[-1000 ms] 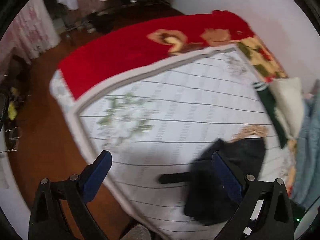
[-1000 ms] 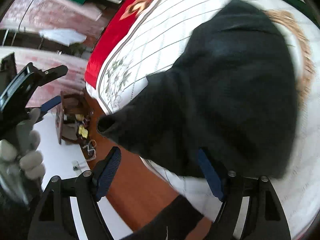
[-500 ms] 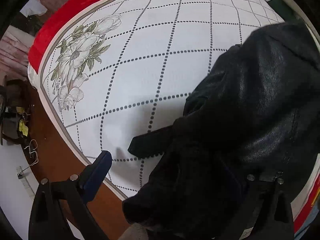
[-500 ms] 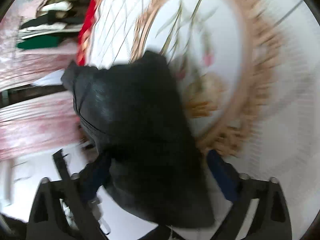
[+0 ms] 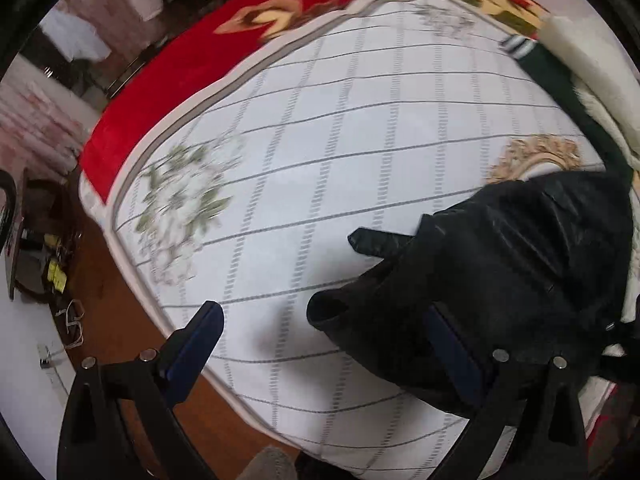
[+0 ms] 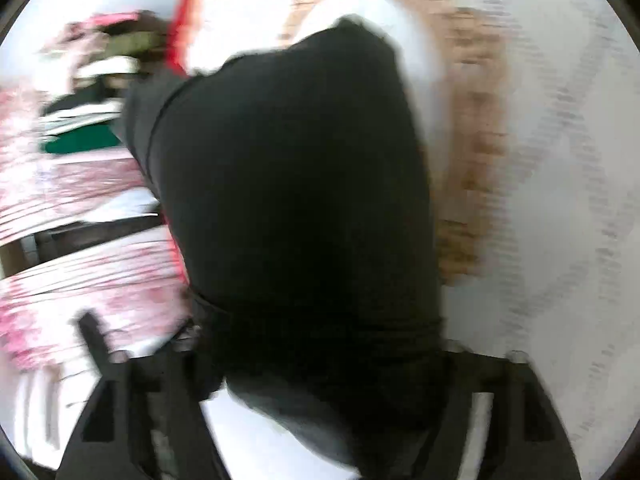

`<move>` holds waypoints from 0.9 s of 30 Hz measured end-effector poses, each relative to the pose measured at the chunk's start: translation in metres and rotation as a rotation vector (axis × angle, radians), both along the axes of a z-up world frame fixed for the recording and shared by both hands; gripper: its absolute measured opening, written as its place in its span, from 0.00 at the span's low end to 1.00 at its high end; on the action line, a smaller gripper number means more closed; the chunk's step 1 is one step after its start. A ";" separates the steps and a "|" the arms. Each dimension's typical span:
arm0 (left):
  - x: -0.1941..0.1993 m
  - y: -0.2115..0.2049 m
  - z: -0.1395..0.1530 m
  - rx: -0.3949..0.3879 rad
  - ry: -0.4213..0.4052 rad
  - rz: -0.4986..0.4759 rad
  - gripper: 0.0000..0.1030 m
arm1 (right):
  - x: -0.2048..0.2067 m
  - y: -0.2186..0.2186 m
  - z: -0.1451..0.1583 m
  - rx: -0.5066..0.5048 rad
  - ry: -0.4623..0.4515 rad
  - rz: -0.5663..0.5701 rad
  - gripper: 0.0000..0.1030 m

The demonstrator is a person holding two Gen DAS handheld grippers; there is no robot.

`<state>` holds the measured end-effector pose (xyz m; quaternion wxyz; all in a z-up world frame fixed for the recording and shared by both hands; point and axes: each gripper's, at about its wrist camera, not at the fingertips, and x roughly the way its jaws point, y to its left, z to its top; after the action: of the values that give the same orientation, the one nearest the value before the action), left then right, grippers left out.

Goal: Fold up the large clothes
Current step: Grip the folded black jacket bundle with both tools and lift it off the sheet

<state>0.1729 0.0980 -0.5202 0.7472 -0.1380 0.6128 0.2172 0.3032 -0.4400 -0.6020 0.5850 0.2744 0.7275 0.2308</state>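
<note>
A black leather jacket [image 5: 500, 272] lies bunched on the white quilted bed cover [image 5: 340, 140], at the right of the left wrist view, with a sleeve opening and a strap end pointing left. My left gripper [image 5: 320, 344] is open and empty above the bed's near edge, its right finger just over the jacket's edge. In the blurred right wrist view the jacket [image 6: 296, 200] fills the middle and covers my right gripper's fingers [image 6: 320, 360]. Their spacing looks narrowed around the fabric, but the blur hides the grip.
A red floral blanket [image 5: 208, 60] lies along the bed's far edge. Green and white clothes [image 5: 568, 72] are piled at the right. Wooden floor [image 5: 104, 300] and a low shelf with clutter [image 5: 36, 240] lie left of the bed. Stacked clothes [image 6: 88, 120] show at left.
My left gripper has pulled back and up from the jacket, so more of the bed shows. The right gripper has pushed into the jacket, which now hides its fingers.
</note>
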 end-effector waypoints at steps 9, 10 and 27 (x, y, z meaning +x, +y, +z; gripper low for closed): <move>0.039 -0.053 -0.004 0.008 -0.046 -0.091 1.00 | -0.005 -0.079 0.092 -0.257 -0.296 -0.095 0.77; 0.041 -0.056 -0.010 0.015 -0.033 -0.099 1.00 | 0.003 -0.076 0.102 -0.246 -0.310 -0.067 0.72; 0.021 -0.034 -0.055 -0.022 0.075 -0.090 1.00 | 0.081 0.101 0.072 -0.536 -0.265 0.322 0.58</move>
<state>0.1941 0.0636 -0.5751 0.7312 -0.1105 0.6482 0.1815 0.3843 -0.3389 -0.5304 0.6820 -0.0398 0.7138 0.1544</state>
